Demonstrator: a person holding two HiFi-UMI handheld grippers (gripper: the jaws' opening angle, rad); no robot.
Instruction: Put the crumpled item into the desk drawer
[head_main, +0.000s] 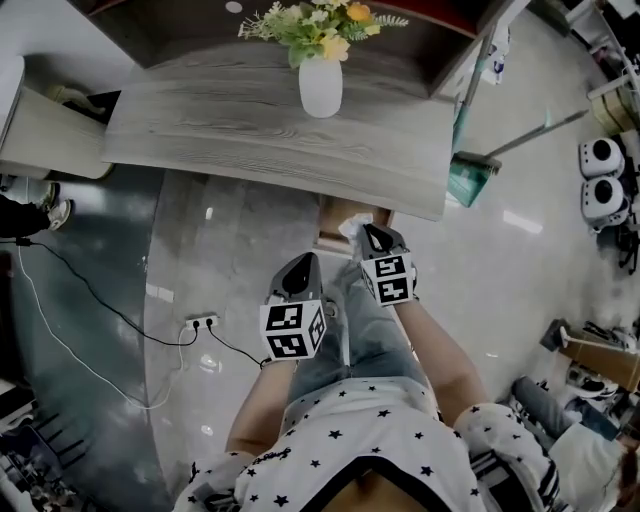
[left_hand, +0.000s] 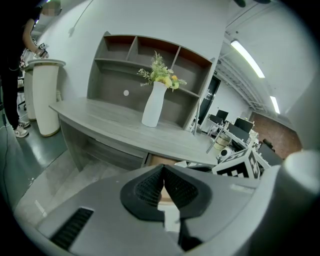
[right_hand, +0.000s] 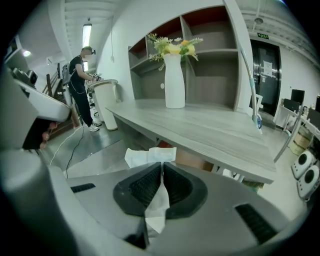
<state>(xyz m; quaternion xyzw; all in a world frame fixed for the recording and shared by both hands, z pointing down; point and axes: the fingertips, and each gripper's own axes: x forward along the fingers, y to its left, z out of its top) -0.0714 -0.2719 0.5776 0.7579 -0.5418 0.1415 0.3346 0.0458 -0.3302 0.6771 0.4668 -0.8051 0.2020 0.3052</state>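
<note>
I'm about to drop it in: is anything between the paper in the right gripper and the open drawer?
Nothing visible does. The right gripper is shut on the paper, and the open drawer lies just ahead, under the desk.

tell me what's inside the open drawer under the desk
Only bare brown wood shows in the pulled-out front of the drawer. The right gripper, shut on the crumpled tissue, covers some of it, and the desk top hides the rest.

Right gripper (right_hand: 161, 169) pinches crumpled tissue (right_hand: 149, 156) before the desk (right_hand: 200, 129).
</note>
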